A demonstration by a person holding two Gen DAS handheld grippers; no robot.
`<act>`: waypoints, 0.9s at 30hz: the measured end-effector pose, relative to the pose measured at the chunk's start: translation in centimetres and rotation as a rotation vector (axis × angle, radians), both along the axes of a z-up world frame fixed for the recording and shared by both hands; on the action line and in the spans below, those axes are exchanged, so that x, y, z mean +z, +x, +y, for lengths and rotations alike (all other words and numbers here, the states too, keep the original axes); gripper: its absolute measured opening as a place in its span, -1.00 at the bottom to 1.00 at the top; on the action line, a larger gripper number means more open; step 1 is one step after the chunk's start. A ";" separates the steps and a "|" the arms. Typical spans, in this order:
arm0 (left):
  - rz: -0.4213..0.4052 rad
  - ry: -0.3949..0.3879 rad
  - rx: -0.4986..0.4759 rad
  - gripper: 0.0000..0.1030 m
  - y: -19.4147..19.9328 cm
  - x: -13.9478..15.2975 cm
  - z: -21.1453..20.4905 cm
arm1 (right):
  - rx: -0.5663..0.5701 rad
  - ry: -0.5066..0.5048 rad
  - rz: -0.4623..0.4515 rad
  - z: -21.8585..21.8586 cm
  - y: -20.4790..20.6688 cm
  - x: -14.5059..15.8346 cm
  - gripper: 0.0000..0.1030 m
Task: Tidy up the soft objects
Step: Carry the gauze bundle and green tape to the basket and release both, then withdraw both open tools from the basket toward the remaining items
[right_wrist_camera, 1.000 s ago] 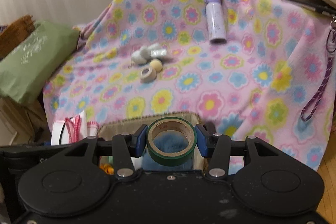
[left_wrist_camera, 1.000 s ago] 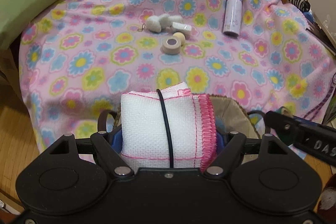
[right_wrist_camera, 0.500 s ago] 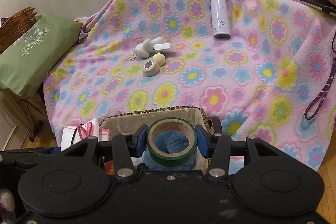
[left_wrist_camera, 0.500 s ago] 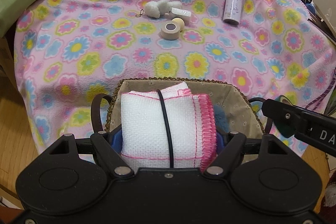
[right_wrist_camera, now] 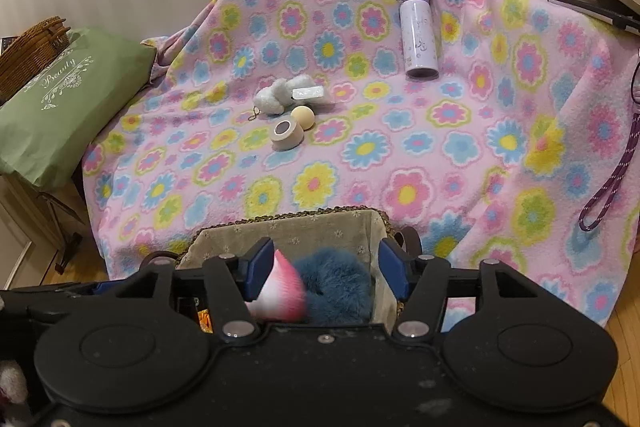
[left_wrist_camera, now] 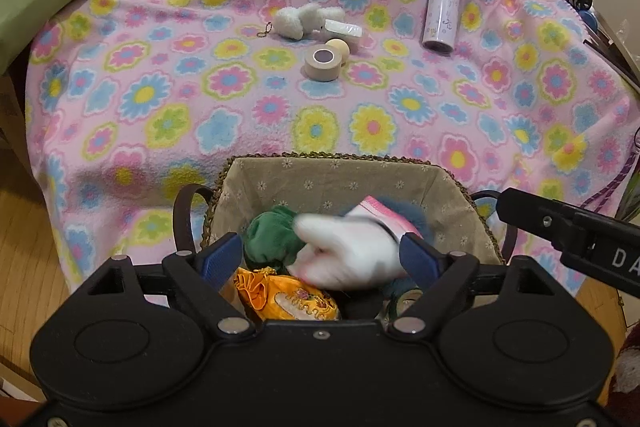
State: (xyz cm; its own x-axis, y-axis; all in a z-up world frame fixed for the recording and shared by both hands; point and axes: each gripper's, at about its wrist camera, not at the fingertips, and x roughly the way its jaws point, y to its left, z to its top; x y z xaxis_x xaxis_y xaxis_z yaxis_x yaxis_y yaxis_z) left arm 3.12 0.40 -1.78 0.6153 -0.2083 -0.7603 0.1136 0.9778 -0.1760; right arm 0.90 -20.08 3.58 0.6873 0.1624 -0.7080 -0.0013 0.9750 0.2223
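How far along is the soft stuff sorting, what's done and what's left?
Done: the basket already holds a green plush, an orange pouch and blue fur. In hand: nothing is gripped; the left gripper and right gripper are opening, and the white cloth is dropping in. Left: the white plush on the blanket.

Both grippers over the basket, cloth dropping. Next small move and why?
Probably lift the left gripper clear of the basket. Its jaws are opening, and the blurred white cloth is falling between them onto the items inside. The fluffy white toy on the blanket looks like the next soft pick.
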 end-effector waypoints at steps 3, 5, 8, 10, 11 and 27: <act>0.004 0.004 -0.001 0.59 0.0 -0.1 -0.1 | -0.003 0.003 0.004 -0.1 0.0 0.0 0.13; 0.004 0.006 0.000 0.59 0.0 -0.1 -0.1 | -0.005 0.003 0.005 0.0 0.0 0.0 0.14; 0.005 0.007 0.001 0.60 0.0 -0.1 -0.2 | -0.008 0.005 0.011 -0.1 0.1 -0.1 0.14; 0.007 0.011 0.001 0.60 0.0 -0.1 -0.2 | -0.010 0.006 0.013 -0.1 0.0 -0.2 0.14; 0.008 0.013 0.001 0.60 0.1 -0.2 -0.2 | -0.010 0.007 0.013 -0.1 0.0 -0.2 0.14; 0.017 0.032 0.007 0.60 0.1 -0.4 -0.2 | -0.010 0.013 0.031 -0.2 0.1 -0.4 0.17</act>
State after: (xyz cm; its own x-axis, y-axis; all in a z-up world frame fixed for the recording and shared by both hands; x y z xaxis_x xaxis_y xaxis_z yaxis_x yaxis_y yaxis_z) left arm 3.21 0.22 -2.21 0.6036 -0.1792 -0.7769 0.1038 0.9838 -0.1463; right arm 0.97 -20.26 3.14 0.6669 0.1645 -0.7267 0.0158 0.9720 0.2345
